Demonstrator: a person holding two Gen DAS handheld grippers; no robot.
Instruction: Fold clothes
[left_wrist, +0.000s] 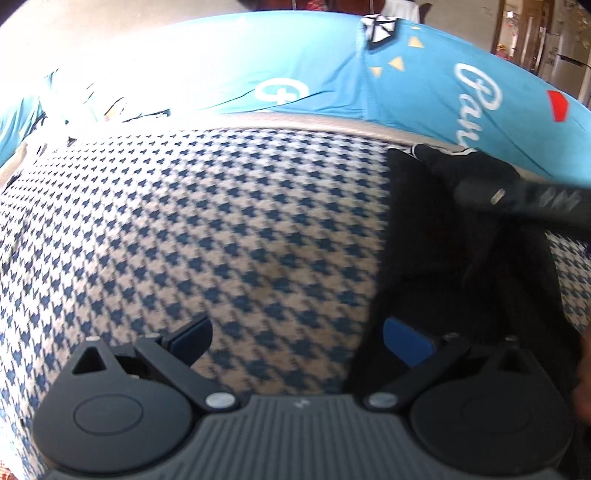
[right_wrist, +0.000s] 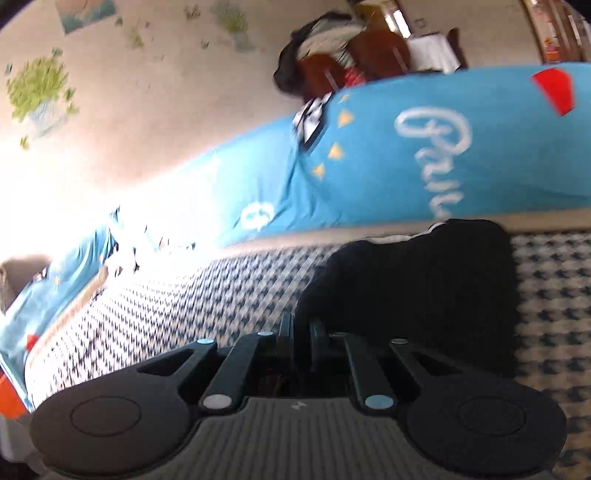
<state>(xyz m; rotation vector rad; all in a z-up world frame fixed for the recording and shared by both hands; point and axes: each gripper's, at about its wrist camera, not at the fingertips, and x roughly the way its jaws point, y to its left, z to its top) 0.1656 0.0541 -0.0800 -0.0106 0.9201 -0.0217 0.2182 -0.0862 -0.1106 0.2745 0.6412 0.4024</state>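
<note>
1. The left gripper (left_wrist: 297, 341) hangs low over the houndstooth cover (left_wrist: 184, 229), its jaws spread wide and empty. Blue pads (left_wrist: 406, 341) face inward across a broad gap.
2. Its right finger sits over the edge of a black garment (left_wrist: 443, 266); whether it touches the cloth cannot be told.
3. The right gripper (right_wrist: 301, 332) has its fingers drawn close together, pinching the near left edge of the black garment (right_wrist: 424, 280). The cloth bunches up from the fingertips and spreads away to the right.
4. In the left wrist view a dark bar of the other gripper crosses above the garment at the right; its detail is blurred.
5. The black garment lies on the houndstooth cover (right_wrist: 184, 302), near the cover's far edge, with a thin sliver of white showing at its top.
6. Beyond the cover lies a blue cloth (left_wrist: 424, 85) with white script lettering, yellow triangles and a red patch. A black-and-white piece (left_wrist: 380, 27) rests on its far edge.
7. Farthest off stand a cream wall with green leaf decals (right_wrist: 37, 85) and brown wooden furniture (right_wrist: 369, 51).
</note>
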